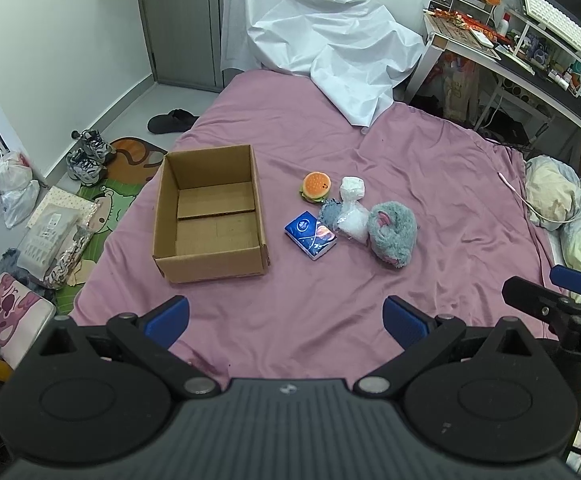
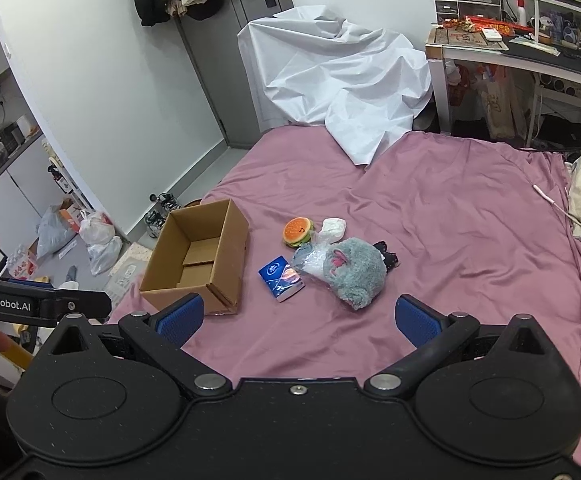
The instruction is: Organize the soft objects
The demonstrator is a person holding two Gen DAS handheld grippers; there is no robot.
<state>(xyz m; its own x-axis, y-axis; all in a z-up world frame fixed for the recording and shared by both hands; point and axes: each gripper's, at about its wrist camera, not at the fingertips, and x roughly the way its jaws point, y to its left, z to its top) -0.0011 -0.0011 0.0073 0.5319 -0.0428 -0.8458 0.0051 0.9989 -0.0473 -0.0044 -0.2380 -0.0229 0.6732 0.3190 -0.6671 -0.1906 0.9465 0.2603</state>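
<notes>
Both grippers are hovering over the near edge of the bed [image 1: 430, 168], nothing in either one. The left gripper [image 1: 286, 322] has its blue pads spread wide with only pink sheet between them, and the right gripper [image 2: 300, 320] is released the same way. You can catch the right one poking in at the right edge of the left view, and the left one at the left edge of the right view, so they're side by side.

The box [image 1: 210, 216] sits open on the sheet, left of the pile, and it's empty inside apart from its own bottom flaps.

The soft stuff is all clustered just right of the box, around the middle of the bed. Burger plush [image 1: 316, 187] is at the far left of the cluster, with a white wad [image 1: 352, 188] just beside it on the right. A blue tissue pack [image 1: 311, 235] lies nearest the box. A clear bag [image 1: 352, 222] with something white in it is touching the grey plush [image 1: 394, 234], which is the rightmost thing. In the right view there's a small black item [image 2: 388, 256] tucked behind the grey plush; can't tell what it is.

A white cover [image 1: 314, 28] drapes over the far end of the bed.
</notes>
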